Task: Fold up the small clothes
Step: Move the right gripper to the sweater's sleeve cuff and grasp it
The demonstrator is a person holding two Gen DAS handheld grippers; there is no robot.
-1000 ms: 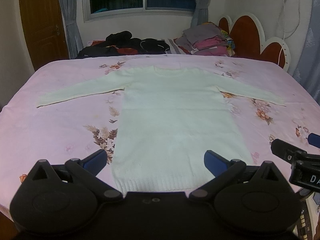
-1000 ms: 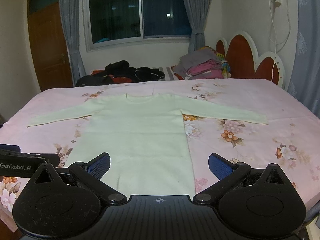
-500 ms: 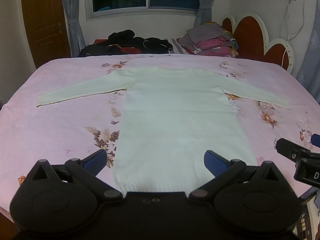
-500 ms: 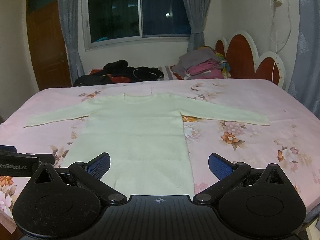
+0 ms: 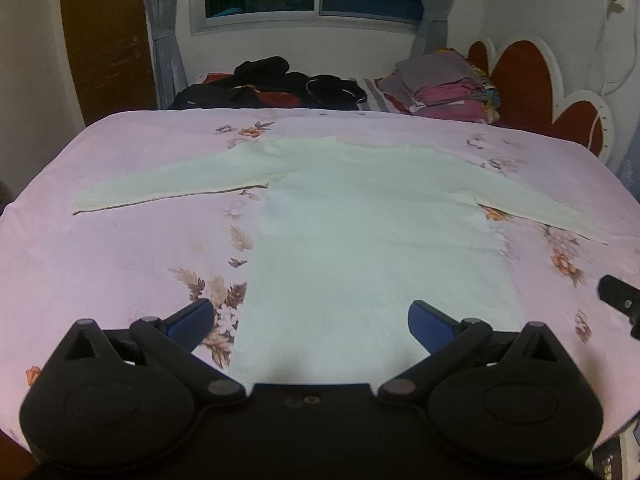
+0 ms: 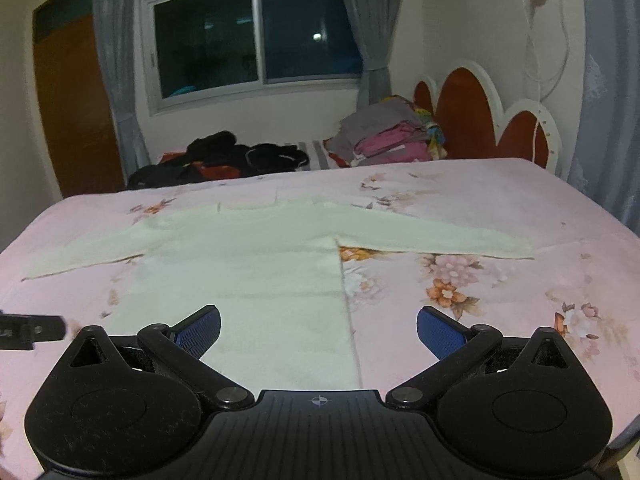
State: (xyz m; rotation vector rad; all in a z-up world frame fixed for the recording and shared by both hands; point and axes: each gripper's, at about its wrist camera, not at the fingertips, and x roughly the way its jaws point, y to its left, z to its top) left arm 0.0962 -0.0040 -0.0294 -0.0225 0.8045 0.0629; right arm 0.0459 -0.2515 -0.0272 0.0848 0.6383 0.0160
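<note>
A pale cream long-sleeved sweater [image 5: 372, 240] lies flat on the pink floral bedspread [image 5: 120, 248], both sleeves spread out to the sides, hem toward me. It also shows in the right wrist view [image 6: 256, 264]. My left gripper [image 5: 310, 318] is open and empty, hovering over the hem's left part. My right gripper [image 6: 318, 326] is open and empty, over the sweater's lower right edge. The right gripper's tip shows at the right edge of the left wrist view [image 5: 620, 300].
A heap of dark clothes [image 5: 272, 88] and a stack of folded clothes [image 5: 444, 84] lie at the far side of the bed. A red and white headboard [image 5: 540, 92] stands at the right. A window, curtains and a wooden door are behind.
Both grippers have moved forward over the bed toward the sweater, so its hem now lies under them. Both stay open. The sweater has not moved.
</note>
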